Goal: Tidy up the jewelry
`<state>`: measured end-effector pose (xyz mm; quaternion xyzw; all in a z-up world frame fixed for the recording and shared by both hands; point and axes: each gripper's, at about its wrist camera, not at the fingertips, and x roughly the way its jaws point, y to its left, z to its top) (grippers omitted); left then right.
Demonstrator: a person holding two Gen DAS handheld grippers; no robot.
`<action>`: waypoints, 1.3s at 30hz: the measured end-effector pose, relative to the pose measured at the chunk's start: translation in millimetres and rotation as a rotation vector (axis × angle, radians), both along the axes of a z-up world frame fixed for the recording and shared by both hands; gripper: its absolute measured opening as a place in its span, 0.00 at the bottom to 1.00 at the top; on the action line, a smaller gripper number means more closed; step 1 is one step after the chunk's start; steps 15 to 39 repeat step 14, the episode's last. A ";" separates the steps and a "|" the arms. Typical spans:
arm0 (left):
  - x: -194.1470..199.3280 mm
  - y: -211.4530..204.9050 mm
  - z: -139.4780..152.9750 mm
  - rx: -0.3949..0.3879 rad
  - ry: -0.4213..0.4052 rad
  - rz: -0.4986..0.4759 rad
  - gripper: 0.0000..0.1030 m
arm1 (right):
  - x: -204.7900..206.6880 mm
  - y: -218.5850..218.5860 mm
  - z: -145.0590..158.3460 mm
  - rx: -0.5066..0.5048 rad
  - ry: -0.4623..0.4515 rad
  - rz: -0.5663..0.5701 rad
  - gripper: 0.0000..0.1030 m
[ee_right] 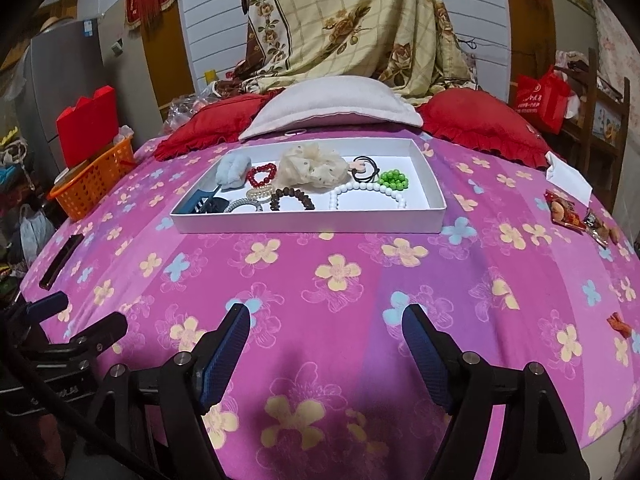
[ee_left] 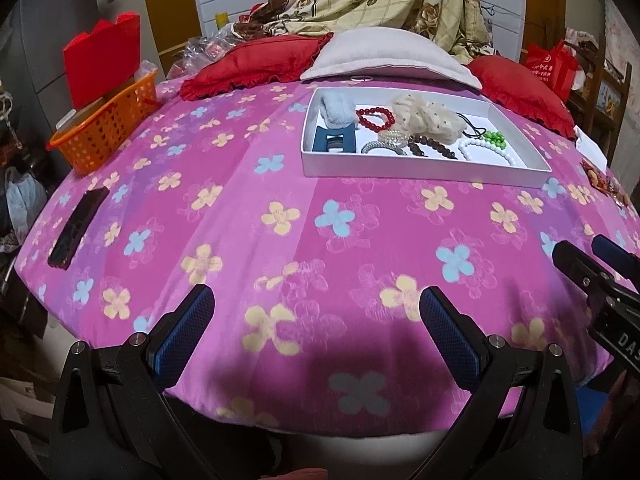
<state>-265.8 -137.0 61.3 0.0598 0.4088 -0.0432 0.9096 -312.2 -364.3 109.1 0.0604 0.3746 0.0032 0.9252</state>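
Resting flat on the pink flowered bedspread (ee_right: 320,280), the shallow white box (ee_right: 308,222) is the thing to steer by: it sits toward the head of the bed, just in front of the pale pillow (ee_right: 332,106). Inside it lie a cream scrunchie (ee_right: 312,168) at the middle, a red bead bracelet (ee_right: 262,175) and a fluffy blue scrunchie (ee_right: 230,172) to that one's left, a blue claw clip (ee_right: 204,202) in the box's near left corner, a brown bead bracelet (ee_right: 290,199) along its near wall, and white beads (ee_right: 368,192), green beads (ee_right: 394,180) and black hair ties (ee_right: 366,168) toward its right end. Well short of the box, both tools hover over bare bedspread: the left gripper (ee_left: 316,312) has its jaws spread wide and empty, and the right gripper (ee_right: 326,332) likewise, jaws wide, holding nothing. Far to the box's left an orange basket (ee_left: 104,132) sits at the bed's edge, with a dark flat case (ee_left: 78,228) nearer us; snack wrappers (ee_right: 568,212) lie off to the box's right.
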 end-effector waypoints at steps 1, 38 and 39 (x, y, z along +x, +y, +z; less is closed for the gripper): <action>2.3 -1.0 0.4 0.003 -0.003 -0.001 1.00 | 1.1 0.5 -0.5 -0.003 0.000 0.003 0.74; 21.3 -14.9 -5.9 -0.029 0.024 -0.030 1.00 | 15.4 -0.2 -10.2 0.010 0.031 0.026 0.74; 21.3 -14.9 -5.9 -0.029 0.024 -0.030 1.00 | 15.4 -0.2 -10.2 0.010 0.031 0.026 0.74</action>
